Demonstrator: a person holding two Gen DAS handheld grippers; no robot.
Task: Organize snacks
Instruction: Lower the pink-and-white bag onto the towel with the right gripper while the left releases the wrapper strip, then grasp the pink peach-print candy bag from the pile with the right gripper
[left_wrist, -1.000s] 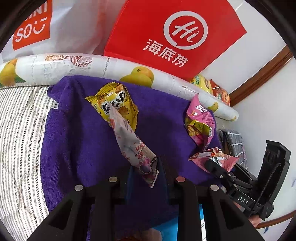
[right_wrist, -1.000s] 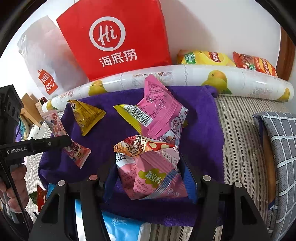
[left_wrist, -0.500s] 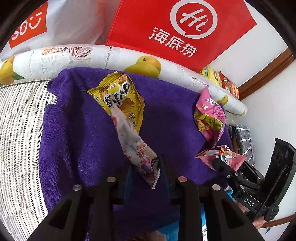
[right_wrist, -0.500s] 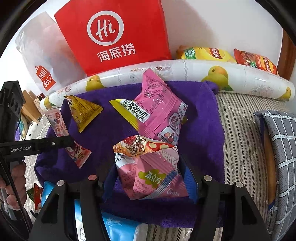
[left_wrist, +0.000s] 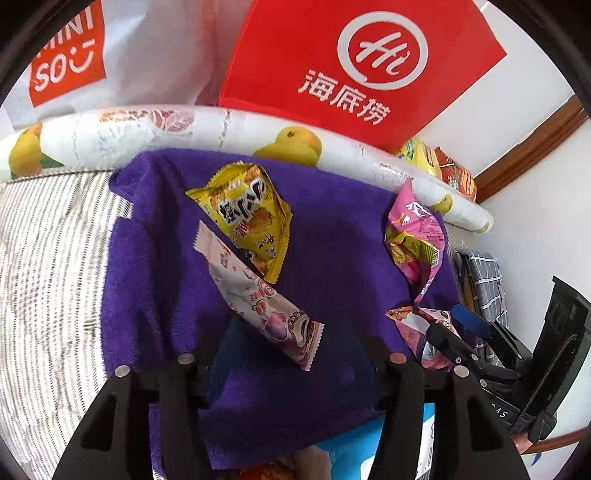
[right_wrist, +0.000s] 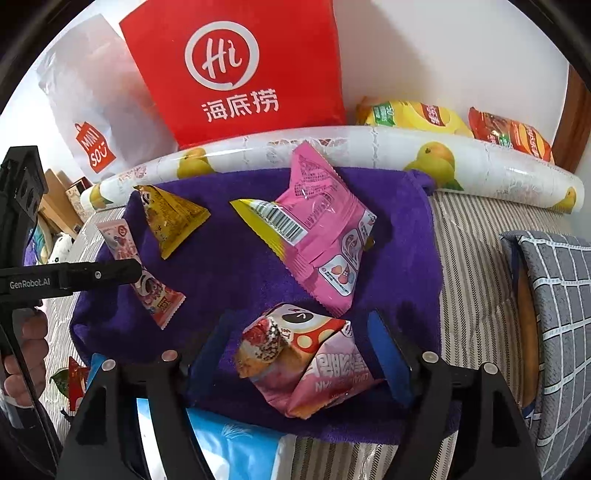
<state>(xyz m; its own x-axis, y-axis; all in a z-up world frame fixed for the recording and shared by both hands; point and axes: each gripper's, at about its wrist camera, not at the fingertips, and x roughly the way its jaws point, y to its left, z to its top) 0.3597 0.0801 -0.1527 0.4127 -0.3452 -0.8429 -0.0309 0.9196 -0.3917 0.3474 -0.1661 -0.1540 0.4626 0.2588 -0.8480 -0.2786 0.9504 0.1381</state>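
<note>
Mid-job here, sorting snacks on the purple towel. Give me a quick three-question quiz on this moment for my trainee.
1. True or false: the long pink-and-white stick packet lies on the purple towel with one end over the yellow snack packet.
2. Which bag stands behind the fruit-print roll? A) a green bag B) a red bag with a white Hi logo C) a black bag
3. Fill in: the crumpled pink pouch lies between the fingers of the ____ gripper.

Key
1. True
2. B
3. right: the right gripper is opening, its blue pads clear of the pouch. The left gripper is opening too.
</note>
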